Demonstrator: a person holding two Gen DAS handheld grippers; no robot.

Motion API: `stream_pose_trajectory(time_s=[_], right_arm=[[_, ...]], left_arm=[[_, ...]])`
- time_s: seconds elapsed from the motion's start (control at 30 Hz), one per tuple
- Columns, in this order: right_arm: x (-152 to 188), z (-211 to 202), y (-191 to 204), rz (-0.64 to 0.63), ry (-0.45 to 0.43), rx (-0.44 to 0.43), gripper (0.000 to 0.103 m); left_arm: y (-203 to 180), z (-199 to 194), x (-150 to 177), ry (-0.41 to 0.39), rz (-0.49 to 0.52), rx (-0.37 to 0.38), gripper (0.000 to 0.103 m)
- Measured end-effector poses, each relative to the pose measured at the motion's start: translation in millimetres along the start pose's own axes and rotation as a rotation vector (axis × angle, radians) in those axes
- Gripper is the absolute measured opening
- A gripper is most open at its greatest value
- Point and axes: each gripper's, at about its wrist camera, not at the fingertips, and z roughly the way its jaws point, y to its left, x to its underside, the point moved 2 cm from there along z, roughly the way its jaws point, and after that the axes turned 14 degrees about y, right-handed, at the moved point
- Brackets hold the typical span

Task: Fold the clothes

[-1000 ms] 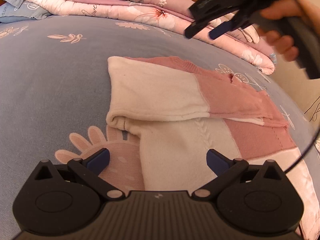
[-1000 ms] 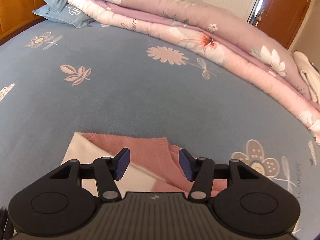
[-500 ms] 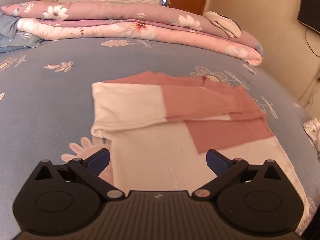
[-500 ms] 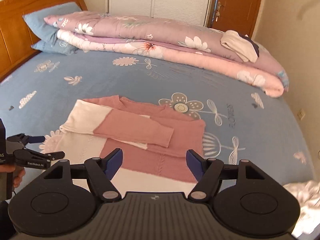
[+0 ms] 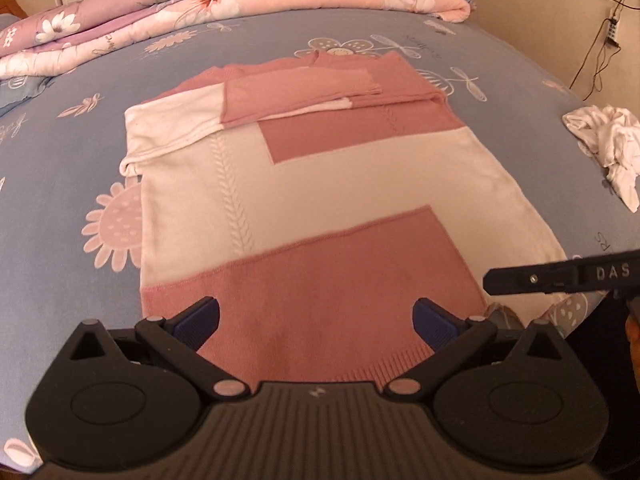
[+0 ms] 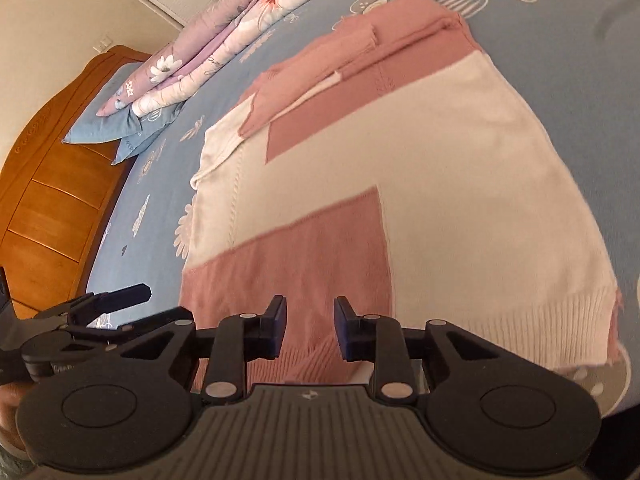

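A pink and white knit sweater (image 5: 320, 184) lies flat on the blue flowered bed sheet (image 5: 60, 152), both sleeves folded across its chest at the far end. My left gripper (image 5: 316, 320) hovers open and wide over the near-left part of the pink hem, with nothing between its fingers. In the right wrist view the sweater (image 6: 420, 168) runs away from my right gripper (image 6: 311, 328). Its jaws stand close together with a narrow gap, just over the pink ribbed hem (image 6: 304, 364). One black finger of the right gripper (image 5: 560, 276) shows over the hem's right corner.
A folded pink and lilac quilt (image 5: 240, 4) lies along the far side of the bed. A crumpled white cloth (image 5: 604, 140) sits at the right edge. Blue pillows (image 6: 120, 128) and a wooden headboard (image 6: 52, 208) are at the left. A cable hangs on the wall (image 5: 600, 40).
Both grippers have drawn back from the collar and sleeve end to the hem end of the sweater. The right gripper's jaws have narrowed a lot. The sweater lies as before.
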Motion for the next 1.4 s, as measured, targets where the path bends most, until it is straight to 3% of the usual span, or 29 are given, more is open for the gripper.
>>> stream_pose_trajectory(time_s=[0.1, 0.23, 0.3, 0.5, 0.73, 1.07, 1.27, 1.4], right_arm=[[17, 5, -6, 0.035, 0.007, -0.058, 0.036], [25, 10, -32, 0.162, -0.020, -0.250, 0.040], [27, 14, -46, 0.217, -0.020, -0.306, 0.040], [25, 25, -60, 0.230, -0.009, -0.309, 0.049], [15, 33, -56, 0.219, -0.004, -0.330, 0.051], [16, 10, -59, 0.178, -0.080, -0.378, 0.056], [13, -4, -70, 0.206, -0.133, -0.351, 0.062], [11, -8, -72, 0.202, -0.146, -0.341, 0.063]], left_arm=[[-7, 16, 2, 0.046, -0.032, 0.020, 0.102], [-26, 32, 2, 0.061, -0.014, 0.026, 0.102], [-33, 40, 3, 0.073, -0.017, 0.009, 0.102], [-43, 61, 8, 0.116, -0.025, 0.005, 0.102], [-43, 68, 15, 0.127, -0.022, -0.016, 0.102], [-44, 67, 15, 0.139, -0.014, -0.018, 0.102], [-61, 59, 8, 0.100, 0.046, 0.045, 0.102], [-74, 73, 4, 0.128, 0.073, 0.025, 0.102]])
